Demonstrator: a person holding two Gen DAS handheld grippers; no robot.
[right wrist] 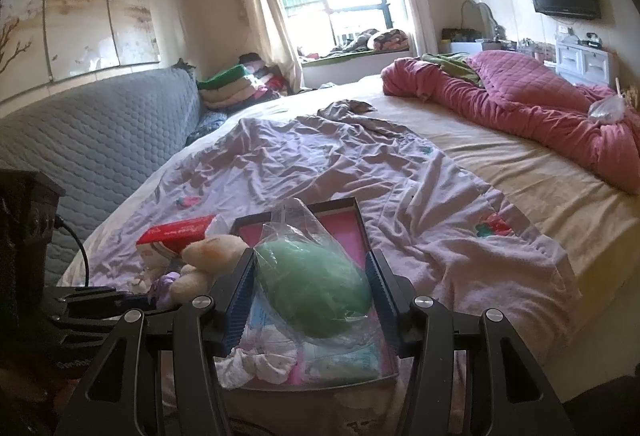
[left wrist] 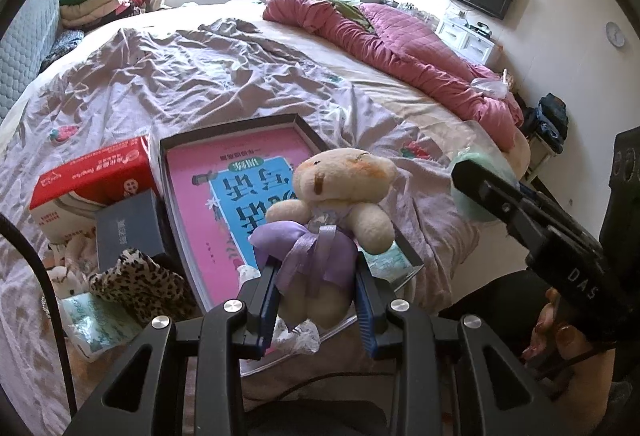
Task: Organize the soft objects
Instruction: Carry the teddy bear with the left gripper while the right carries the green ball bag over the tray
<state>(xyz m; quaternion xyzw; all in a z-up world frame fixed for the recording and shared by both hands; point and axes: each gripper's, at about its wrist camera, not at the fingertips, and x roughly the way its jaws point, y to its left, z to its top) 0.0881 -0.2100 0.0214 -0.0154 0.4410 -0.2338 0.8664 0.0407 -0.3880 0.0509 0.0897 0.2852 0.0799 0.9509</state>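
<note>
- The left gripper (left wrist: 318, 300) is clamped on a small cream plush bear in a lilac satin dress (left wrist: 332, 208); its blue pads pinch the skirt and legs, so the bear stands upright, its long axis running up out of the jaws.
- The bear hangs over the near end of a shallow dark-rimmed box lined with a pink-and-blue printed sheet (left wrist: 240, 196), which sits near the bed's near edge on the crumpled lilac sheet (left wrist: 180, 76).
- The right gripper (right wrist: 312, 292) is closed on a soft green lump wrapped in clear plastic (right wrist: 316, 288), whose long axis lies slantwise across the jaws, above the same box.
- Both loads sit over the box; the bear looks nearer its floor, though the fisheye makes that hard to judge.
- A red tissue carton (left wrist: 96, 176) and a leopard-print cloth (left wrist: 140, 284) lie beside the box's left edge.
- The coming move likely turns on lowering the bear straight down, feet first.
</note>
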